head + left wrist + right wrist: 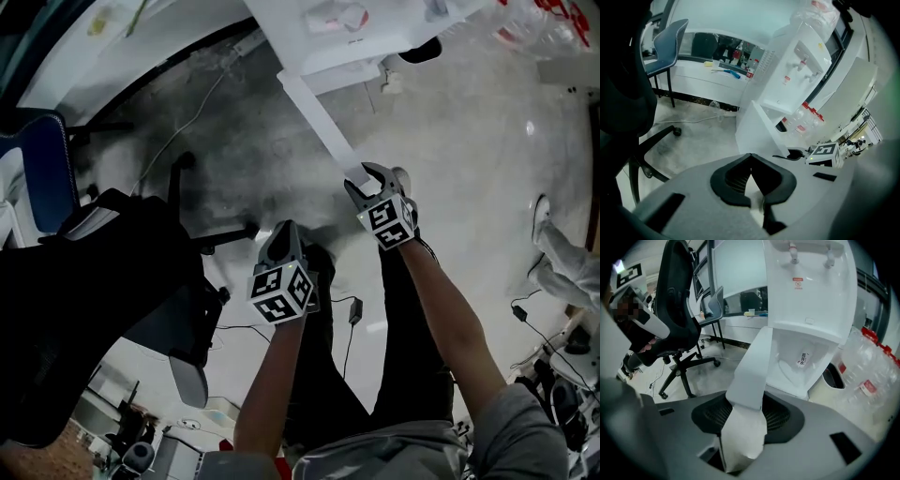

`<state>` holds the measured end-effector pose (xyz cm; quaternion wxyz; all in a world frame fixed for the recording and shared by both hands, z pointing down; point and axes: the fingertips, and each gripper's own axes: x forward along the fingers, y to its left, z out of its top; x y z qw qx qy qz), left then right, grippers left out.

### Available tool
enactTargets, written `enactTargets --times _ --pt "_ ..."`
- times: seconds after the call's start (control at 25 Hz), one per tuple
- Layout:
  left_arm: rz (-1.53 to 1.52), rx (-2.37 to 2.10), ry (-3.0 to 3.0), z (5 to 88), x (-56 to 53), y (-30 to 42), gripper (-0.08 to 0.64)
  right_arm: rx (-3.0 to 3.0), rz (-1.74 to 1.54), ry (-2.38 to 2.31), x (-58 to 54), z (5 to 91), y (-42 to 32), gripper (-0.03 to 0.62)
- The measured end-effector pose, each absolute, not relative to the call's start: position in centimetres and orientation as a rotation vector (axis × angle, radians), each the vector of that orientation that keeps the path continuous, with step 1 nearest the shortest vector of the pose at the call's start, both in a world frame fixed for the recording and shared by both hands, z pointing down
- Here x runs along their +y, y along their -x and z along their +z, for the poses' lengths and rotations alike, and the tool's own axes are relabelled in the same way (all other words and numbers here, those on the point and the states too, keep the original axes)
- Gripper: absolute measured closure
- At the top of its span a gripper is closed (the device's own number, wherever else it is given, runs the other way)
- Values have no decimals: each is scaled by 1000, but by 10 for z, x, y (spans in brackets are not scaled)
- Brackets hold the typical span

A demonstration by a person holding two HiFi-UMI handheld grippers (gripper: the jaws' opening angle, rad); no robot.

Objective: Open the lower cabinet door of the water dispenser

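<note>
As the right tool (746, 411) looks along its own jaws, one sees the two dark pads standing wide and pinching the free edge of the lower cabinet door (752, 366) — the white panel runs straight up from between them. The left tool (751, 157) has its jaws pressed together at the tips with nothing between. It hangs beside the right one, apart from the door, and does no work here.

In the head view the door reaches out over the floor (469, 122) from the water dispenser (811, 287). It stands swung far away from the cabinet opening (797, 362), so I judge the task to be nearly done.

To finish well, the hand should lead the edge along a round path about the hinge and not pull straight toward the body — a straight pull could bend the thin panel or drag the dispenser. The wrist should roll together with the panel, so that the pads lie flat on it. When the door rests fully open, spread the jaws first and only then draw back. An office chair (679, 310) stands near on the left, so the elbow needs some care.
</note>
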<state>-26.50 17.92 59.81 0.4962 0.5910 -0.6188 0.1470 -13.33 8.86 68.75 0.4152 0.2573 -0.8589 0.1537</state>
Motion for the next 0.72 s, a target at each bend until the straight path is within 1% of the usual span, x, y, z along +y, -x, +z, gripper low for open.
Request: enactTargets --times 0.72 --pt "355 -1473 -1379 612 209 330 549 -1989 562 -1006 128 691 217 390"
